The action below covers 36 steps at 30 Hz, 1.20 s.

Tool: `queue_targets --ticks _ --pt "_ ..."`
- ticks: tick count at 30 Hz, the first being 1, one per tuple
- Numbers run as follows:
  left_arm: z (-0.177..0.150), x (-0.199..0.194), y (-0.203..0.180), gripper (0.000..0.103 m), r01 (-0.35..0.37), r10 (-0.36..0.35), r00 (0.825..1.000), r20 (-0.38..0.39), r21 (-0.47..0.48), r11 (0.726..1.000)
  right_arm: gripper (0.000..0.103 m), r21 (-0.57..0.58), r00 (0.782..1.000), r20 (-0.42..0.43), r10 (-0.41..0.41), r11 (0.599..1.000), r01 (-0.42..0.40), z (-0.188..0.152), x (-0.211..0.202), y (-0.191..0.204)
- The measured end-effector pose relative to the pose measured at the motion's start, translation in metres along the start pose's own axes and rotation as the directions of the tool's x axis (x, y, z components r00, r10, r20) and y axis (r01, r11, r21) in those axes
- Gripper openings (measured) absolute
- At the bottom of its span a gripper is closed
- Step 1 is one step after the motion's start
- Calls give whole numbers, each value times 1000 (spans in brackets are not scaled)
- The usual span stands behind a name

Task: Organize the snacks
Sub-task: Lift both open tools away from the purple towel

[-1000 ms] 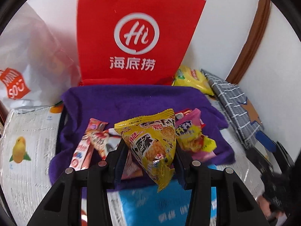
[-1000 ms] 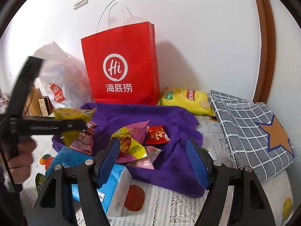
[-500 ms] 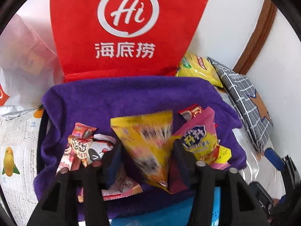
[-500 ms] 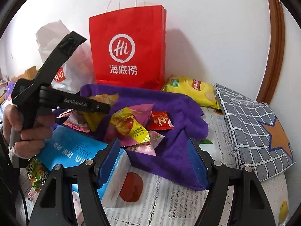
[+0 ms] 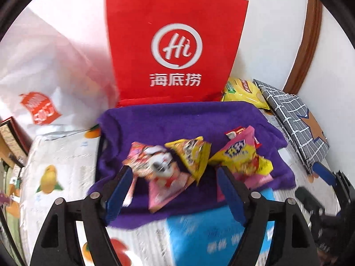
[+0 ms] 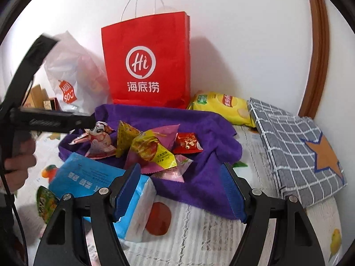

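Both the left claw (image 5: 173,184) and right claw (image 6: 180,186) are hanging spread and empty. The yellow snack packet (image 5: 192,153) is lying mid-frame on the purple towel (image 5: 177,119), risking sliding off the crowded pile.

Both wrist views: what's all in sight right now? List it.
Paper bag: 1, red, against wall.
Plastic bag: 1, white, left of paper bag.
Towel: 1, purple, before paper bag.
Snack packets: several, yellow, pink, red, piled on towel.
Chip bag: 1, yellow, right of paper bag.
Checked cloth: 1, grey, far right.
Tissue pack: 1, blue, near edge of towel.
Left gripper: open, empty, above towel.
Right gripper: open, empty.
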<state>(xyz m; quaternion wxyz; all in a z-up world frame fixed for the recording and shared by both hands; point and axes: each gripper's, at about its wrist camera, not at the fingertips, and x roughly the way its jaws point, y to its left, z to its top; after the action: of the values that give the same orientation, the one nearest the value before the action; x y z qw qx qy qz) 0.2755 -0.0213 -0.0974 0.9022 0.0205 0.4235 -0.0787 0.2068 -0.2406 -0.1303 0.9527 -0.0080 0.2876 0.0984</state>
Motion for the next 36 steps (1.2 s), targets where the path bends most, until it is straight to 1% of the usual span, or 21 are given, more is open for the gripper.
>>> queue_targets --ticks 3,6,7,9,11,13,15,18,22,23,24,26,27,29,31,33,36 --pt "-15 -18 6 83 -19 19 1000 6 24 1000 75 4 999 -24 -25 1000 25 -1 -8 4" --pt "-30 -34 14 86 -38 38 999 25 18 999 77 21 998 -37 -47 999 48 -3 -18 8" --pt "-36 -38 17 88 -46 45 998 33 20 999 77 31 998 -51 -40 999 42 -3 -21 9" --pt "-45 -43 20 89 -79 77 996 35 45 996 77 63 997 -78 -16 998 21 -3 -27 11" --pt "-54 -45 21 89 -100 97 994 42 79 992 77 80 995 -92 -24 996 31 -3 -32 14" --pt "-64 -45 24 89 -102 98 994 46 95 990 77 84 993 -112 -43 995 52 -5 -35 18" --pt "-70 -44 28 89 -95 91 995 49 88 992 77 99 988 -143 -49 993 64 -7 -35 21" --pt "-77 -43 32 89 -56 51 997 66 73 996 77 102 984 -171 -51 992 69 -13 -36 27" --pt "-82 -44 36 89 -49 41 993 111 69 996 81 116 984 -163 -75 989 94 -20 -47 30" --pt "-82 -43 37 89 -50 42 992 117 67 996 81 125 985 -156 -68 988 88 -22 -51 29" --pt "-82 -41 40 89 -68 60 990 125 64 996 81 134 988 -148 -55 988 75 -24 -54 27" --pt "-84 -37 45 88 -107 102 989 111 42 993 81 160 991 -131 -35 986 56 -27 -57 24" --pt "-85 -36 48 88 -109 105 989 99 31 994 81 169 991 -126 -33 984 54 -28 -59 23" --pt "-89 -37 52 88 -79 78 992 95 8 997 81 196 992 -124 -36 979 60 -35 -60 20" --pt "-92 -38 54 88 -58 59 994 89 -10 998 81 208 990 -142 -22 977 52 -40 -57 19" --pt "-94 -41 52 88 -35 35 995 93 -4 999 81 215 984 -178 1 976 38 -46 -51 19" --pt "-95 -42 47 89 -33 32 995 94 13 999 81 208 976 -218 -9 976 56 -55 -45 25"
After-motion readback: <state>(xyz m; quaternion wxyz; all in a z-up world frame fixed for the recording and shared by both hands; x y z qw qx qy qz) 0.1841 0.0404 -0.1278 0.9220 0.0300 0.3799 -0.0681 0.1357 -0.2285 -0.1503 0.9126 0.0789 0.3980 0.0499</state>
